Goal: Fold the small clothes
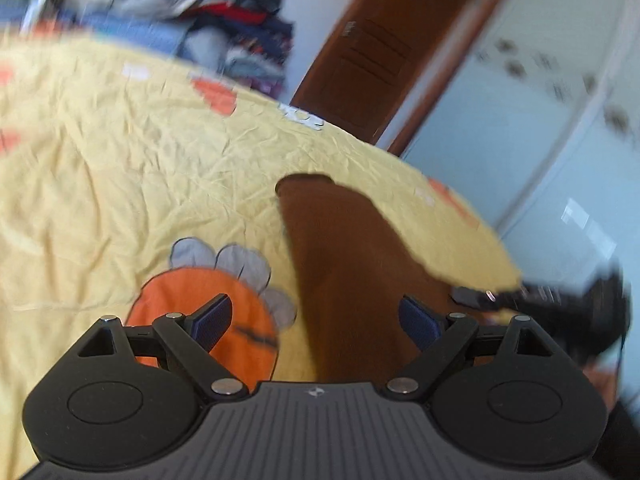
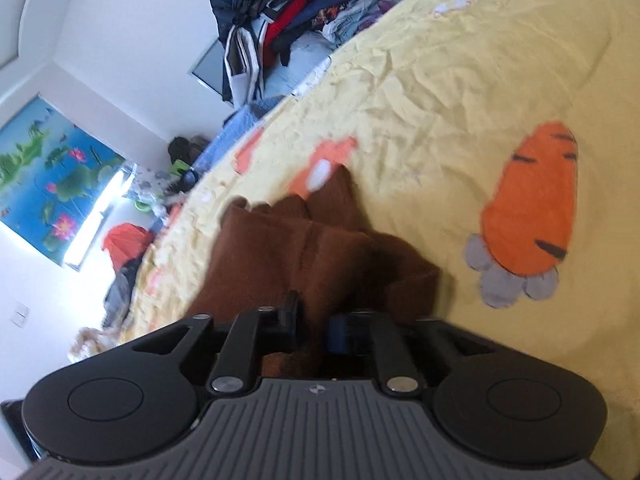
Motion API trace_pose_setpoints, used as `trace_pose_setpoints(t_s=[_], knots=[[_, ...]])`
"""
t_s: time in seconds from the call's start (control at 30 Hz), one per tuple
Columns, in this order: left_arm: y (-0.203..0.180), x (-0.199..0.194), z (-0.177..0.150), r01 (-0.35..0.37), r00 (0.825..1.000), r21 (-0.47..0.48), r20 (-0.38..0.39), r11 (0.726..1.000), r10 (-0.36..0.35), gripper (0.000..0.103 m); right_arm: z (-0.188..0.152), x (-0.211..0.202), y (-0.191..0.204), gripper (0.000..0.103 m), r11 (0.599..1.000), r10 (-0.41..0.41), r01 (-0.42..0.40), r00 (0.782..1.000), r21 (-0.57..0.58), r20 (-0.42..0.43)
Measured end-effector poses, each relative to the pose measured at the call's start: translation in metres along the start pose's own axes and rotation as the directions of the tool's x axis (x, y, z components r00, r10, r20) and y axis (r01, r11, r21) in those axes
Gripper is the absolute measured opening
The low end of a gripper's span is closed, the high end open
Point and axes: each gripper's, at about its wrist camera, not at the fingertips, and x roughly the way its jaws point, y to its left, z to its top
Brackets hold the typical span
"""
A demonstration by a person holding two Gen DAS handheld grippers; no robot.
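Observation:
A brown garment (image 2: 288,248) lies bunched on a yellow bed sheet (image 2: 420,80) printed with orange carrots. My right gripper (image 2: 314,322) is low over its near end, the jaws narrow, with a ridge of the brown cloth pinched between the pads. In the left wrist view the same brown garment (image 1: 340,248) runs as a long strip from the middle of the sheet (image 1: 120,160) toward the camera. My left gripper (image 1: 316,312) hovers over it with the jaws wide apart and nothing touching its blue pads (image 1: 214,320).
A heap of mixed clothes (image 2: 288,8) sits beyond the far edge of the bed. A brown door (image 1: 372,52) and pale wardrobe doors (image 1: 520,120) stand past the bed's right side. A dark blurred object (image 1: 568,304) is at the bed edge. A lotus poster (image 2: 52,172) hangs on the wall.

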Motion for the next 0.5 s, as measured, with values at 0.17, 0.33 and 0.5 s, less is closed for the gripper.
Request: trace_pose_setpoints(t_s=[0.17,0.33,0.5], knots=[[0.035,0.060,0.037,0.047,0.986,-0.248,-0.143,0.968,-0.084,0.091,0.025,-0.014,0.006,0.094,0.993,-0.107,0.112,0.985,-0.028,0.135],[0.016,0.098,0.046,0.101,0.968,-0.209,-0.204,0.973,-0.144,0.061,0.029,0.016,0.003,0.082,0.991,-0.111,0.113,0.994,-0.074,0.023],[-0.013,0.112,0.047,0.033,0.968,0.022,-0.250,0.999,-0.027,0.016,0.022,0.040,0.012,0.027,0.990,-0.083,0.074,0.994,-0.118,-0.072]])
